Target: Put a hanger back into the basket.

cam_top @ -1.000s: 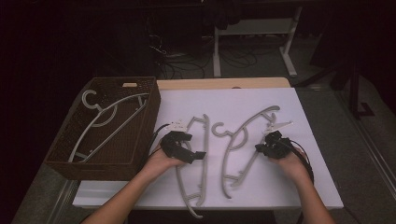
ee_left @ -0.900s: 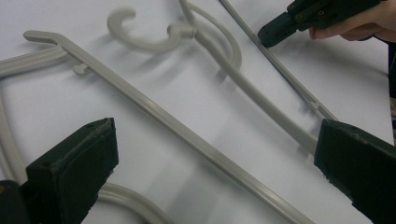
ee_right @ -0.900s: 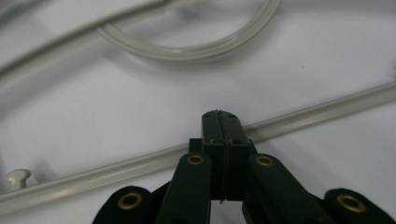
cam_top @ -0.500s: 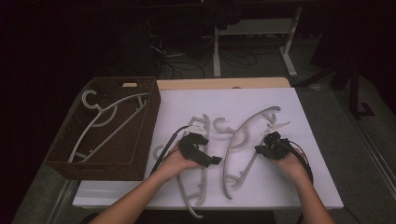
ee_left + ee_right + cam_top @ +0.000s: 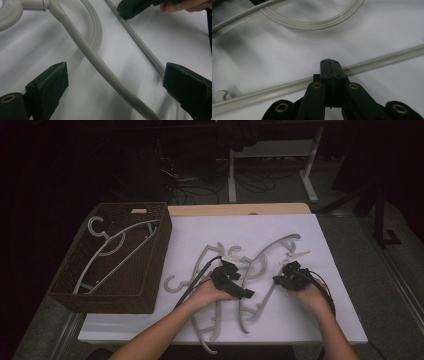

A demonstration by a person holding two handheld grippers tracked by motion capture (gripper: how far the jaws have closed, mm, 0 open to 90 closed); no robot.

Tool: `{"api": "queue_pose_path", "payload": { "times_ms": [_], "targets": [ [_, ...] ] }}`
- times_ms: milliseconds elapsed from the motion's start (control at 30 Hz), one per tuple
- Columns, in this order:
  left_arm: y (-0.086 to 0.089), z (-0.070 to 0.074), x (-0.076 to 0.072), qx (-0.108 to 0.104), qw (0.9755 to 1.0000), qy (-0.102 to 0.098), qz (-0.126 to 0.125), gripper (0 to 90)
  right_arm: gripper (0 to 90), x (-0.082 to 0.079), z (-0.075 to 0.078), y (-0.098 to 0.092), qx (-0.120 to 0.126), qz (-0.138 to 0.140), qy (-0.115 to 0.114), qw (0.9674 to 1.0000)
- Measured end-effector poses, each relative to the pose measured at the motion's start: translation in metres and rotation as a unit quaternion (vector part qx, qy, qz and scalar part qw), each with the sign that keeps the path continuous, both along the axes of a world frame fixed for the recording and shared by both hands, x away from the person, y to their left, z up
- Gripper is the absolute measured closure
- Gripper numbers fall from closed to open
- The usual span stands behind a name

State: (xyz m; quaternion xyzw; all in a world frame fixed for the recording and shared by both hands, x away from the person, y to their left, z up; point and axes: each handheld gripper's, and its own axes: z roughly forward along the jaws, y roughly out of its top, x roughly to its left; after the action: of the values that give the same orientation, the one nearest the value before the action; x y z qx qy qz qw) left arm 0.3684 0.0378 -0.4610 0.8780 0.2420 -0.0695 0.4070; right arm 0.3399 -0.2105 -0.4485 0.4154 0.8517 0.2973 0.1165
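Two grey plastic hangers lie on the white sheet. My left gripper [image 5: 239, 282] is low over the right-hand hanger [image 5: 272, 247]. Its jaws are open and have just been closing a little. The hanger's curved arm [image 5: 105, 67] runs between the two pads [image 5: 50, 85] without touching either. My right gripper [image 5: 330, 66] is shut, and its tip rests on the same hanger's thin straight bar [image 5: 384, 60]. In the high view it sits at the right [image 5: 284, 279]. The other hanger [image 5: 171, 284] lies to the left, partly under my left forearm.
A brown wicker basket [image 5: 150, 285] stands at the table's left with a third grey hanger [image 5: 112, 245] inside. The white sheet [image 5: 330, 320] ends near the table's front edge. Dark floor, cables and table legs lie beyond.
My left hand has moved right, from the left hanger over to the right-hand hanger, and lower. Its jaws now straddle that hanger's arm. The right hand has stayed still.
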Motion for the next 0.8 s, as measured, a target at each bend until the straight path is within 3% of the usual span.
{"api": "queue_pose_path", "payload": {
  "times_ms": [133,433,633,667,700,800],
  "targets": [
    [-0.002,0.000,0.001,-0.003,1.0000,0.003,-0.004,8.8,89.3,0.000,0.000,-0.001,0.002,0.001,0.001,1.0000],
    [-0.010,0.000,0.001,-0.012,0.9998,0.012,-0.009,25.2,89.3,0.000,0.000,-0.001,0.002,0.002,0.000,1.0000],
    [-0.012,0.000,0.004,-0.023,0.9993,0.029,-0.004,44.4,89.3,0.000,0.000,-0.001,-0.001,0.001,0.001,1.0000],
    [-0.011,0.002,0.005,-0.032,0.9990,0.032,0.001,44.4,89.2,-0.001,0.000,-0.002,-0.001,0.001,0.002,1.0000],
    [-0.011,0.003,0.006,-0.033,0.9989,0.033,0.003,53.6,89.2,-0.001,-0.002,-0.004,-0.008,0.001,0.002,1.0000],
    [-0.009,0.007,0.008,-0.045,0.9980,0.043,0.011,59.9,89.2,-0.001,-0.002,-0.005,-0.005,0.002,0.001,1.0000]
  ]
}}
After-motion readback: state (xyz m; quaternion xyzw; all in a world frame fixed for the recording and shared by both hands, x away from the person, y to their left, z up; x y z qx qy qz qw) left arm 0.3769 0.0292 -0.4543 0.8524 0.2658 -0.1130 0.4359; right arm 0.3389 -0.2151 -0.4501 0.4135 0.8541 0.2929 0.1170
